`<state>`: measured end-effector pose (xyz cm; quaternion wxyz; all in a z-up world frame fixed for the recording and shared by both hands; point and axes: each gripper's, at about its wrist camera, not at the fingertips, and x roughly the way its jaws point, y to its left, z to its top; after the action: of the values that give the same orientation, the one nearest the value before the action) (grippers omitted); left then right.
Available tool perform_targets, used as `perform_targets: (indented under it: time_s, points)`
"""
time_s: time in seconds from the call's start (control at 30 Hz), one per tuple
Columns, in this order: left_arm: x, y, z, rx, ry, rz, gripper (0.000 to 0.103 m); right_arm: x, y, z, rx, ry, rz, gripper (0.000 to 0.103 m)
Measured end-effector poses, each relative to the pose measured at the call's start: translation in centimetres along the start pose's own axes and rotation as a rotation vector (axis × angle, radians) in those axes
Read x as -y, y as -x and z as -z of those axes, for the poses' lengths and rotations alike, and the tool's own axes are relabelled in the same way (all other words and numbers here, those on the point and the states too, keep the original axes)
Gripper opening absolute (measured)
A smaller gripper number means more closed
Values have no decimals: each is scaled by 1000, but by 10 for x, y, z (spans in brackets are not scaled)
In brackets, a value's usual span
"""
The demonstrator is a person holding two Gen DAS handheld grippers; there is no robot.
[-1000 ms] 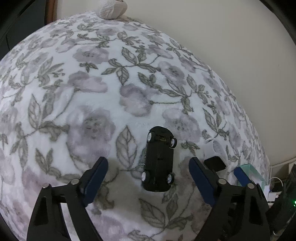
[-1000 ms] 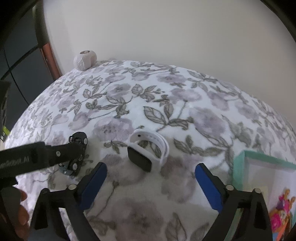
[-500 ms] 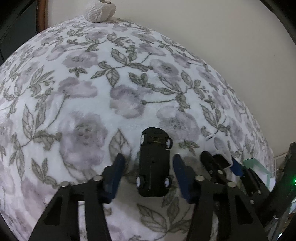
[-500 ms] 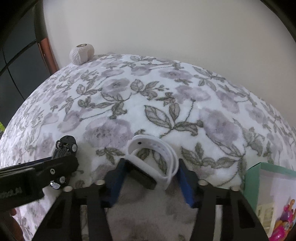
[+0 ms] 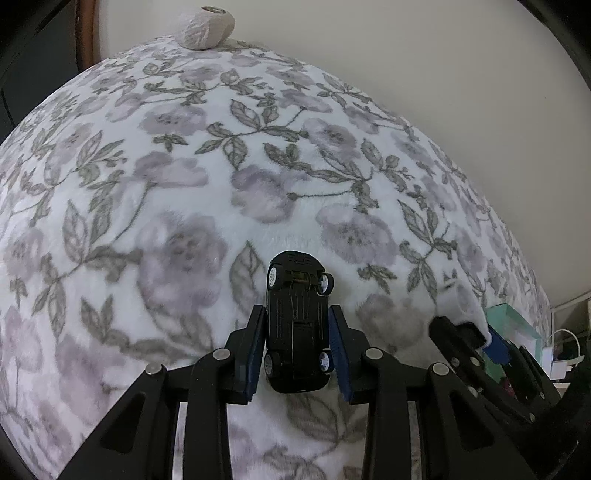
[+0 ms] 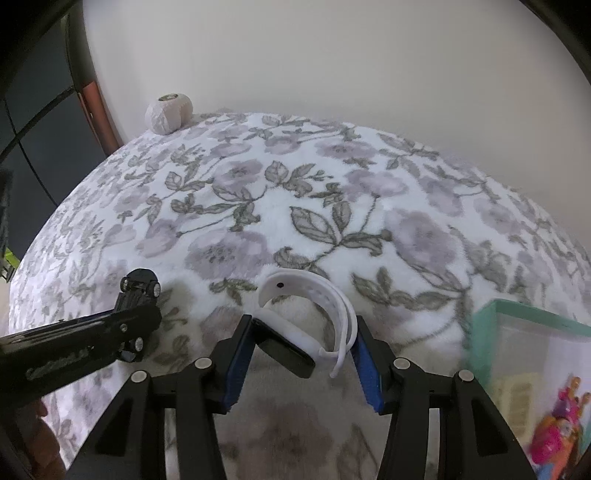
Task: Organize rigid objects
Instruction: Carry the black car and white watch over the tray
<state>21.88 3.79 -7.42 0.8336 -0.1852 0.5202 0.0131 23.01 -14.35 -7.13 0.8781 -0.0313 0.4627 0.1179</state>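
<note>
A black toy car lies upside down, wheels up, on the floral blanket. My left gripper is shut on the car's sides. In the right wrist view the car's front sticks out past the left gripper's arm. A smartwatch with a white strap and black face sits between the blue pads of my right gripper, which is shut on it. The right gripper also shows in the left wrist view, with the white strap in it.
A teal-rimmed clear box with colourful toys inside stands at the right; it also shows in the left wrist view. A pale yarn ball sits at the blanket's far edge by the wall. A dark panel stands at the left.
Both grippers went from wide open to shut, the left on the toy car, the right on the smartwatch. Both moved forward over their objects.
</note>
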Motion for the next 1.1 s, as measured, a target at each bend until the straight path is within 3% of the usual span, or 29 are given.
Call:
perform_targets:
  time_s: [0.53,1.1]
  points:
    - [67,110,57,105,-112,123,35,39,134,49,109,-117,87,54]
    - [139,142,118,149,-245,186,35,81,209,102,161,-247,213,54]
